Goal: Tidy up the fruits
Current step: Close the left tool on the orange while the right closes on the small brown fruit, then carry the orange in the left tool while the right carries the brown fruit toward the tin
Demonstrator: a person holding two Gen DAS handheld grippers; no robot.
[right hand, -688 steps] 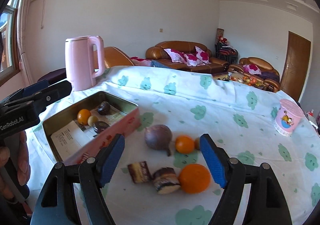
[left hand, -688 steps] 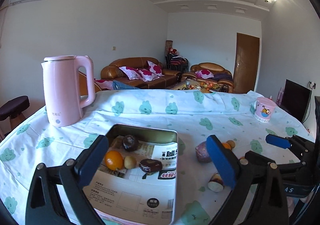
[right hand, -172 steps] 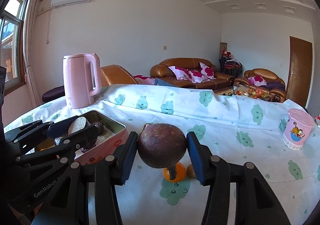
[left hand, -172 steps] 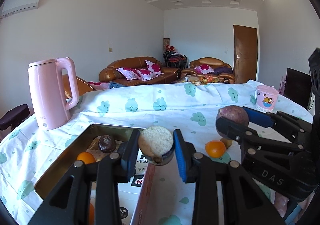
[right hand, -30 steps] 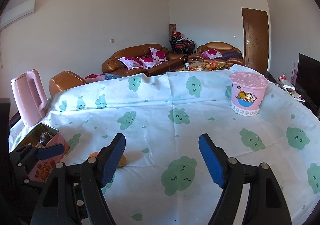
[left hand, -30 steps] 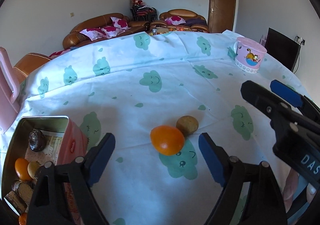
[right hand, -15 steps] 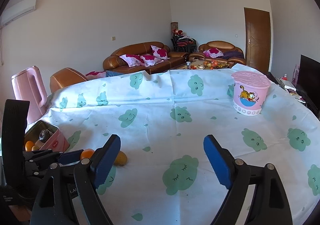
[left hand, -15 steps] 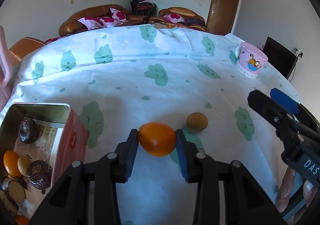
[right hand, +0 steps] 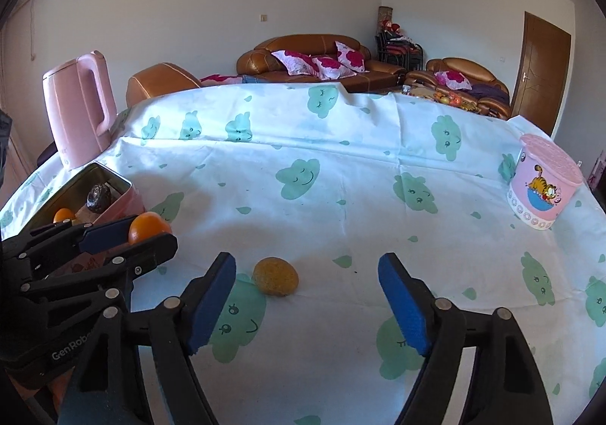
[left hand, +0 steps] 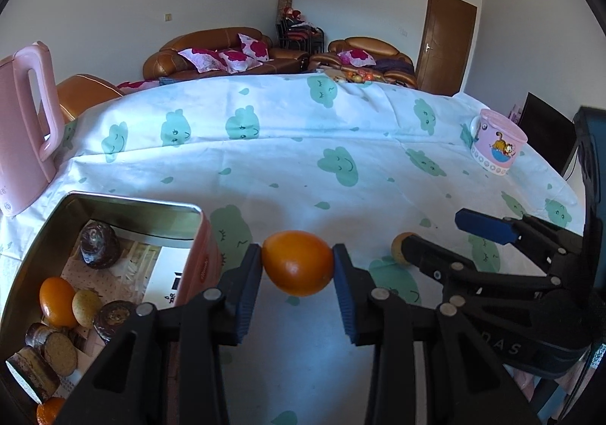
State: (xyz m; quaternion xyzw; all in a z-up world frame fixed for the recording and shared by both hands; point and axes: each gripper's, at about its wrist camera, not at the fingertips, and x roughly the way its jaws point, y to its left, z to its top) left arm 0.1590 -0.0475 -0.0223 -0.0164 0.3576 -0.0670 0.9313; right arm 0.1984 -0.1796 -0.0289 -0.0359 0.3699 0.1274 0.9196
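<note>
My left gripper [left hand: 297, 264] is shut on an orange [left hand: 298, 262] and holds it above the cloth, just right of the pink metal tin [left hand: 204, 254]. The tin holds several fruits and cake pieces, among them a small orange [left hand: 57, 301] and a dark round fruit [left hand: 99, 245]. My right gripper [right hand: 306, 296] is open over the cloth, with a small yellow-brown fruit [right hand: 275, 276] lying just ahead between its jaws, nearer the left one. The left gripper with the orange [right hand: 148, 227] shows at the left of the right wrist view, in front of the tin [right hand: 113, 194].
A pink kettle [right hand: 81, 111] stands at the table's far left. A pink cartoon cup [right hand: 541, 186] stands at the right. The table wears a white cloth with green clouds [right hand: 303, 175]. Sofas and a door lie beyond.
My left gripper has lifted the orange off the cloth and drawn it nearer the tin. My right gripper has moved left and down to the small yellow-brown fruit.
</note>
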